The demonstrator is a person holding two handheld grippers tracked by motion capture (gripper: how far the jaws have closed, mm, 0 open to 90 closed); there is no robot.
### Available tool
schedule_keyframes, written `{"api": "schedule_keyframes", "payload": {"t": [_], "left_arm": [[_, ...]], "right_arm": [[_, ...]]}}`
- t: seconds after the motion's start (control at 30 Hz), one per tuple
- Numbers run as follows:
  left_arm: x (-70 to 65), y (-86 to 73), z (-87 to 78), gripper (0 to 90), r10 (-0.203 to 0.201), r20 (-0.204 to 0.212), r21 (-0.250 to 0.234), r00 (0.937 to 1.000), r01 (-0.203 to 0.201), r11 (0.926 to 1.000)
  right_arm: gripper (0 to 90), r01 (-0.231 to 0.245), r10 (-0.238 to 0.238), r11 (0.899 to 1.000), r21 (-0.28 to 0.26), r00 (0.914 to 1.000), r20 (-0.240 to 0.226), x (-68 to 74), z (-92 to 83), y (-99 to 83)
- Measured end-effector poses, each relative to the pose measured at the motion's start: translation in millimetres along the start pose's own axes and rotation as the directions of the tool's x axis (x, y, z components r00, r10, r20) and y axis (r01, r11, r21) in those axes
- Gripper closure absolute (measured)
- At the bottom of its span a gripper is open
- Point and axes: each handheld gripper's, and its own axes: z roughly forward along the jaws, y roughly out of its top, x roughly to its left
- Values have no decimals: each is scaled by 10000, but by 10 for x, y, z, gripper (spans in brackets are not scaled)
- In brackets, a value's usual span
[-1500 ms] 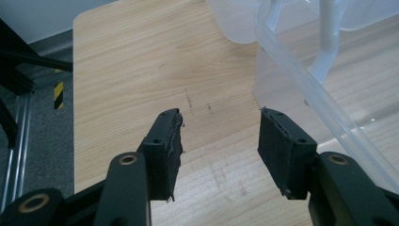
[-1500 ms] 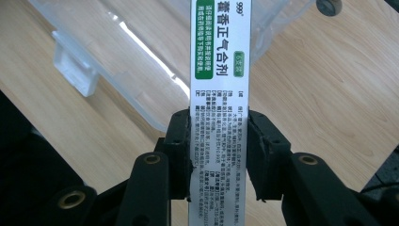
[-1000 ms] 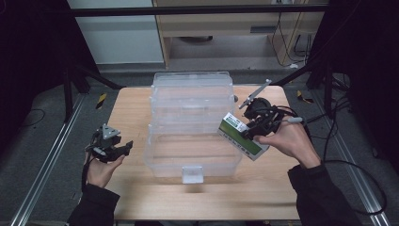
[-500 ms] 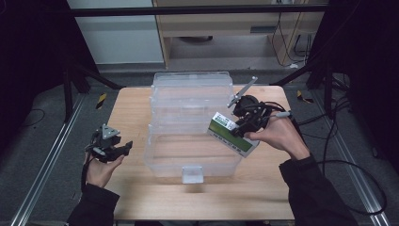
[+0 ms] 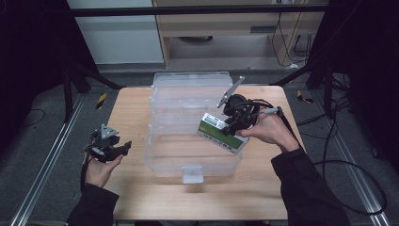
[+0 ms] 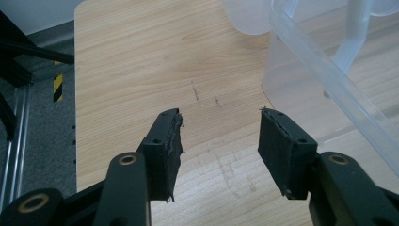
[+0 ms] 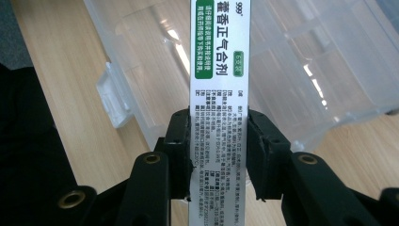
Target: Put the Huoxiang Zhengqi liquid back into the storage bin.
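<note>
The right gripper (image 5: 225, 128) was clamped on a white and green medicine box (image 5: 222, 133), its two black pads pressing the narrow sides of the carton, as the right gripper view made plain: the box (image 7: 219, 94) ran straight out between the jaws, printed face up, with green lettering and a green label band near its far end. That edge-on hold probably suited the job, since it left the long flat carton free to be lowered lengthwise into a container without the jaws fouling the walls. In the high view the box hung tilted above the right part of the open clear plastic bin (image 5: 190, 155), over its rim and not yet resting on the floor of it; the bin's hinged lid (image 5: 190, 92) lay folded back flat on the far side, which kept the opening unobstructed. The bin's front latch (image 5: 193, 174) faced the person. The left gripper (image 5: 120, 148) lay in an upturned palm at the left of the wooden table (image 5: 134, 108), well apart from the bin, its jaws spread with nothing between them; its own view showed bare tabletop between the pads (image 6: 162, 146) and the corner of the bin (image 6: 324, 84) off to one side. It seemed parked there to stay out of the way, near enough to steady the bin if needed.
</note>
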Motion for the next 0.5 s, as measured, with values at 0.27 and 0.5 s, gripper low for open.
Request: {"api": "schedule_keyframes", "payload": {"t": [0.27, 0.5], "left_arm": [[16, -7, 9, 484, -26, -13, 35, 10000, 26, 10000], [27, -16, 20, 484, -41, -26, 72, 10000, 41, 10000]], "right_arm": [[642, 981, -967, 9941, 455, 9948, -307, 6, 156, 94], [642, 1247, -1204, 9897, 697, 9907, -634, -26, 239, 113]]}}
